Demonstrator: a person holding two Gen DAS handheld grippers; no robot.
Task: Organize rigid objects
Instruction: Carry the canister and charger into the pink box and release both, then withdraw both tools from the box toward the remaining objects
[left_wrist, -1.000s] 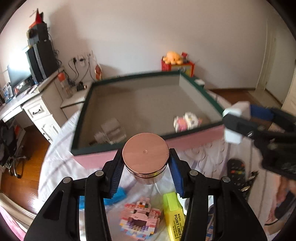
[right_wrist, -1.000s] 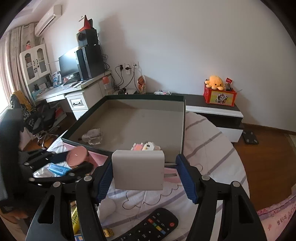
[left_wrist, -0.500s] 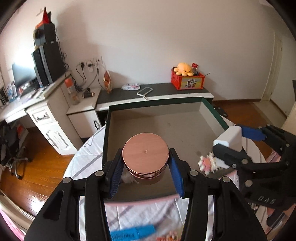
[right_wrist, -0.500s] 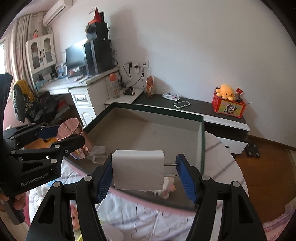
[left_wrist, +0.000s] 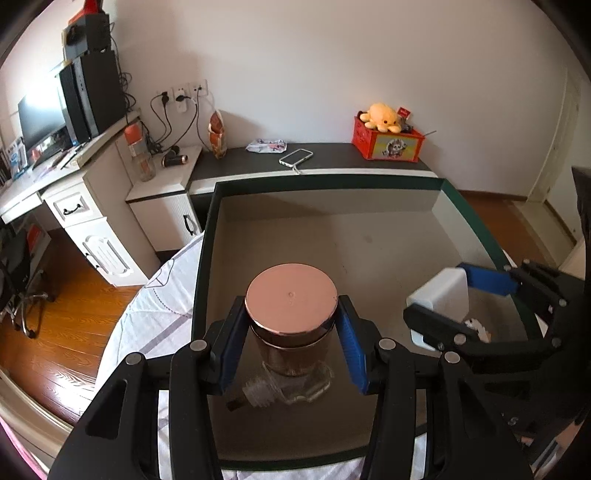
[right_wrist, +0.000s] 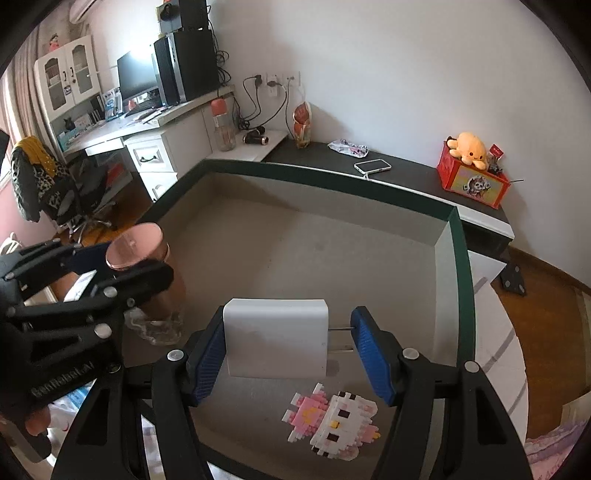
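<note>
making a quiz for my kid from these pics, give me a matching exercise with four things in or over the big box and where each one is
Things:
1. copper-lidded jar
2. white charger
3. pink and white brick figure
4. clear glass bottle

Places:
A. lying on the box floor, under the jar
B. gripped in the left gripper
C. lying on the box floor, under the right gripper
D. gripped in the right gripper, prongs toward one finger

Pairs: 1-B, 2-D, 3-C, 4-A
</note>
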